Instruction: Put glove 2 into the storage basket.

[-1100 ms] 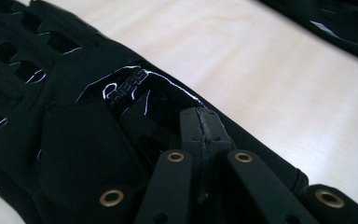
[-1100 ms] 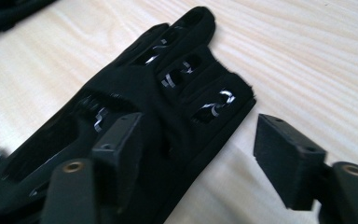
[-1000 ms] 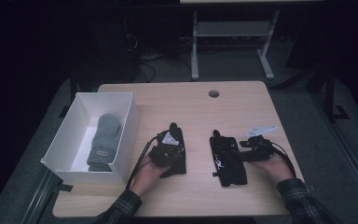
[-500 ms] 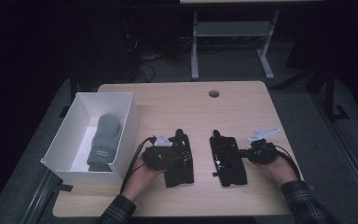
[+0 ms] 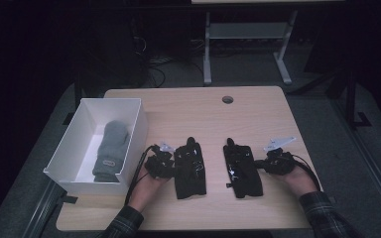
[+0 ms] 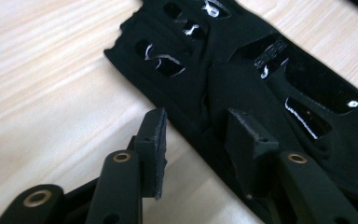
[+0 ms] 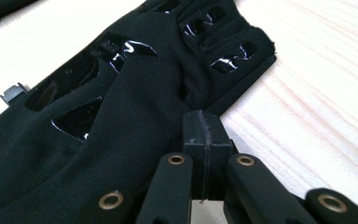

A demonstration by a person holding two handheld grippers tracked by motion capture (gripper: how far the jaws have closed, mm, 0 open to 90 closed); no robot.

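Two black gloves lie side by side at table centre; left gripper (image 6: 196, 154) wide, straddling the left glove (image 5: 189, 167) edge, right gripper (image 7: 204, 135) pressed together at the right glove (image 5: 242, 168) edge; we'd seat cloth deep before squeezing; grey mitten (image 5: 111, 151) in white box (image 5: 67, 144) at 9 o'clock.

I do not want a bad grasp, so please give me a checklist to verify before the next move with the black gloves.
1. Left hand-held gripper open: ok, its jaws stand apart.
2. Its jaws around the left black glove: not ok; one pad lies over the glove's edge, the other over bare table.
3. Right hand-held gripper open: not ok, its pads meet.
4. Fabric of the right black glove pinched between them: cannot tell.
5. White box free to receive: ok, only a grey mitten inside.
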